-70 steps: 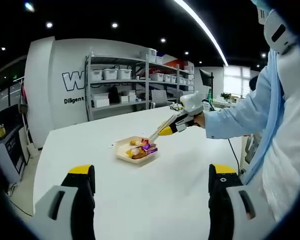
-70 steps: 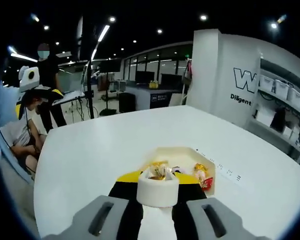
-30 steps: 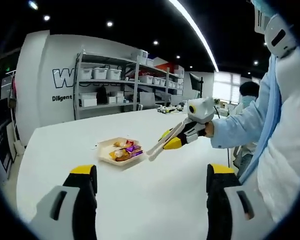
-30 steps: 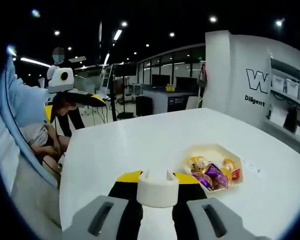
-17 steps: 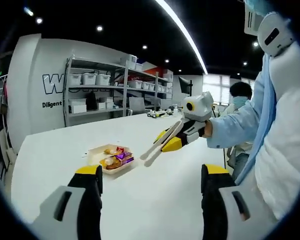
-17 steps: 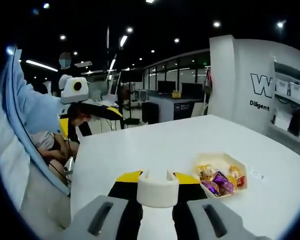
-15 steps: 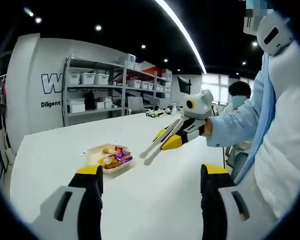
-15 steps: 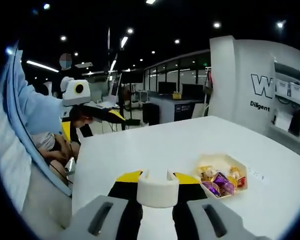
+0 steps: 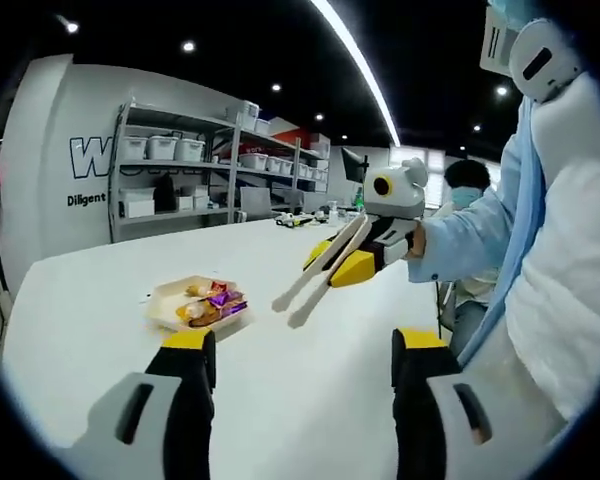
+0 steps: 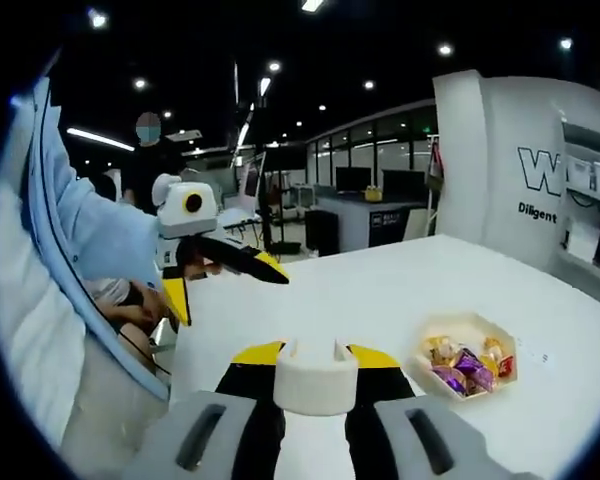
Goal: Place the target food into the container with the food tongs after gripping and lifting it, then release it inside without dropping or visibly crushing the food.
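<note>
Left gripper view: we see the right gripper (image 9: 365, 262) clamping the tongs (image 9: 315, 272), tips angled down toward the container (image 9: 170, 305); left gripper (image 9: 298, 350) wide, empty.

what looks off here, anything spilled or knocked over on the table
Nothing stands out. The food sits inside the container, which rests flat on the white table, with no spill visible. The tongs are empty and raised beside it.
</note>
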Demonstrator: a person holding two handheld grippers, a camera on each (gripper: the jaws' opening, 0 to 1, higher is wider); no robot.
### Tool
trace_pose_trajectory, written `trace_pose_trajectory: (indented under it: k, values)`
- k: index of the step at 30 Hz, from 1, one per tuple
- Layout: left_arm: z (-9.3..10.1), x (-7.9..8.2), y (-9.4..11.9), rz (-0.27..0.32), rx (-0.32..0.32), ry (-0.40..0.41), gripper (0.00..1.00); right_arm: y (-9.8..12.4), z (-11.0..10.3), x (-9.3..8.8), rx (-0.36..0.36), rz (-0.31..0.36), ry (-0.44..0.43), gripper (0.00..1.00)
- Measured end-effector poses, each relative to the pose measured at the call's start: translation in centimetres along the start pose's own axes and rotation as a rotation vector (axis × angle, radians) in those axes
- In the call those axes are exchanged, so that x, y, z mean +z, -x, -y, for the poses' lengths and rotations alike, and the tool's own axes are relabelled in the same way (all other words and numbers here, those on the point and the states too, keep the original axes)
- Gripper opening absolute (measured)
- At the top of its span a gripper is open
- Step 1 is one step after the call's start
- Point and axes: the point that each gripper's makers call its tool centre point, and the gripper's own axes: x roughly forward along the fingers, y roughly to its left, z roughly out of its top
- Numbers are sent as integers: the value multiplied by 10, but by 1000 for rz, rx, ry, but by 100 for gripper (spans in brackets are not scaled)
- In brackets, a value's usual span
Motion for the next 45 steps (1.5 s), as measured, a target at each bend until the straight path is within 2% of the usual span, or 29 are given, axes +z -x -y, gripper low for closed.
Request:
trace_pose_trajectory:
  k: [5, 18, 21, 25, 30, 35, 38, 45]
  values:
    - [6, 3, -6, 9, -33, -24, 54, 1, -9, 8, 26, 17, 10, 14]
    - [25, 5, -21, 6, -135, -30, 31, 2, -30, 16, 112, 30, 10, 14]
    - [26, 8, -22, 15, -137, -45, 30, 2, -32, 16, 121, 24, 13, 14]
    - [28, 6, -22, -2, -148, -60, 24, 2, -34, 15, 130, 20, 19, 14]
    - [28, 6, -24, -4, -154, -52, 20, 2, -38, 18, 141, 24, 26, 14]
    - [31, 4, -24, -21, -172, -54, 10, 2, -42, 18, 158, 23, 19, 14]
    - [31, 3, -24, -23, -177, -46, 8, 2, -43, 18, 162, 20, 15, 14]
    - [35, -5, -24, -74, -210, -66, 5, 0, -45, 12, 177, 3, 33, 15]
